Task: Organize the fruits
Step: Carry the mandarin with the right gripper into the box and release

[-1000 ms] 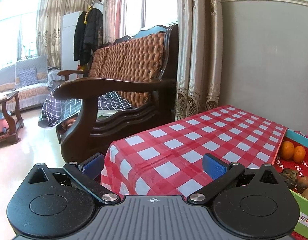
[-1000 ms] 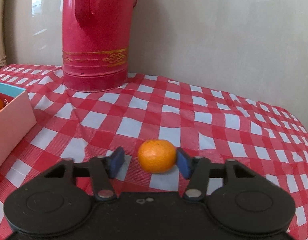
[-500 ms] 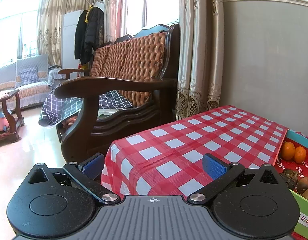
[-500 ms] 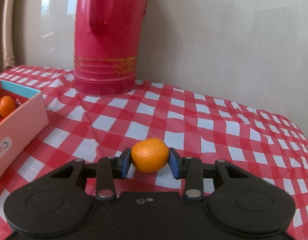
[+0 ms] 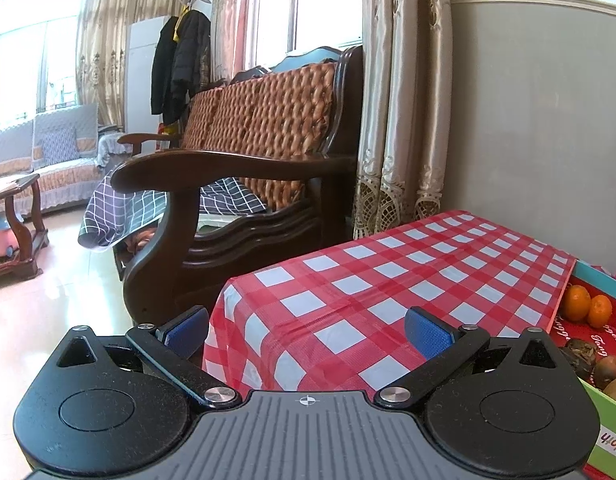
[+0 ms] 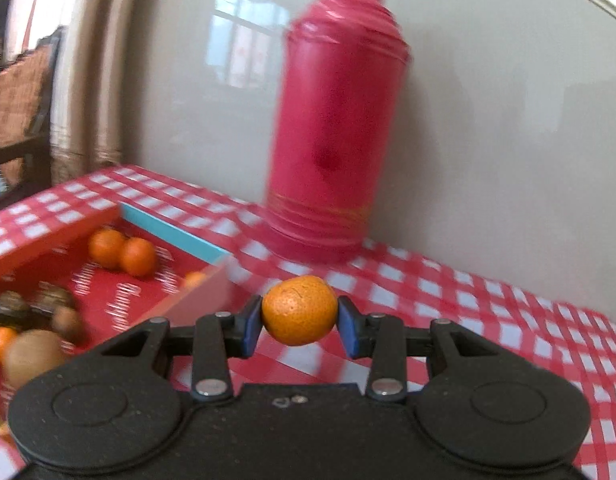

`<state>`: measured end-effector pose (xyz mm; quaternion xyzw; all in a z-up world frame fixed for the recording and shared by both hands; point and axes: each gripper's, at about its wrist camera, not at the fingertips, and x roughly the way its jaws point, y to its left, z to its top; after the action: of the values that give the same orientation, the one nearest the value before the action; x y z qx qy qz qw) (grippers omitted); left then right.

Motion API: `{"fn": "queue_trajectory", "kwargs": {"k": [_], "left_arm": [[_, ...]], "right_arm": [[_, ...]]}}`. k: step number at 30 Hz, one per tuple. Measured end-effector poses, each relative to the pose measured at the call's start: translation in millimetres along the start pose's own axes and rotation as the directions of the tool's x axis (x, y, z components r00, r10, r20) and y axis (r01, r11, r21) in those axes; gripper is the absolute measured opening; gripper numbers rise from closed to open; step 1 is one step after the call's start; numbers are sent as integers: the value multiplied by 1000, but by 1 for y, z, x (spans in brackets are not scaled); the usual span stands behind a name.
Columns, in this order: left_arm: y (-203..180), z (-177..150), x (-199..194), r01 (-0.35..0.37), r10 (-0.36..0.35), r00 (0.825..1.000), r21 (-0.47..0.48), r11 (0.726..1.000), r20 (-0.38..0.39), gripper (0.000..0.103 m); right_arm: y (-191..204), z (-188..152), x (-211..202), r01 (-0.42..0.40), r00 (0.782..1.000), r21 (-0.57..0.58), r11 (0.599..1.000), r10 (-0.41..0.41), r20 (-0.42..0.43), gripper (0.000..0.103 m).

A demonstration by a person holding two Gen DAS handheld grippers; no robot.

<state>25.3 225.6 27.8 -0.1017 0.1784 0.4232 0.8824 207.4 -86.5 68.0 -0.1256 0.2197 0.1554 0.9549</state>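
My right gripper (image 6: 300, 322) is shut on a small orange mandarin (image 6: 300, 310) and holds it in the air above the checked tablecloth, just right of the open red fruit box (image 6: 120, 300). The box holds two mandarins (image 6: 122, 254), a kiwi (image 6: 30, 356) and dark brown fruits (image 6: 24, 304). My left gripper (image 5: 306, 330) is open and empty, low at the table's left corner. The box shows at the right edge of the left wrist view (image 5: 603, 280), with two mandarins (image 5: 585, 310) inside.
A tall red thermos (image 6: 335, 132) stands behind the box near the wall. The red-and-white checked table (image 5: 387, 280) ends at a corner to the left. A wooden sofa (image 5: 248, 168) stands beyond that corner.
My right gripper closed on the mandarin, lifted it off the cloth and swung left toward the box. The left gripper has stayed in place.
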Motion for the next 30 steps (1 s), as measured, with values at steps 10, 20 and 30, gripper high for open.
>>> {"fn": "queue_trajectory", "kwargs": {"k": [10, 20, 30], "left_arm": [[4, 0, 1, -4, 4, 1000, 1, 1000, -1, 103], [7, -1, 1, -4, 4, 1000, -1, 1000, -2, 103], [-1, -1, -3, 47, -46, 999, 25, 999, -8, 103]], "right_arm": [[67, 10, -9, -201, 980, -85, 976, 201, -6, 31], [101, 3, 7, -230, 971, -80, 970, 223, -89, 45], [94, 11, -22, -168, 986, -86, 982, 168, -5, 79]]}}
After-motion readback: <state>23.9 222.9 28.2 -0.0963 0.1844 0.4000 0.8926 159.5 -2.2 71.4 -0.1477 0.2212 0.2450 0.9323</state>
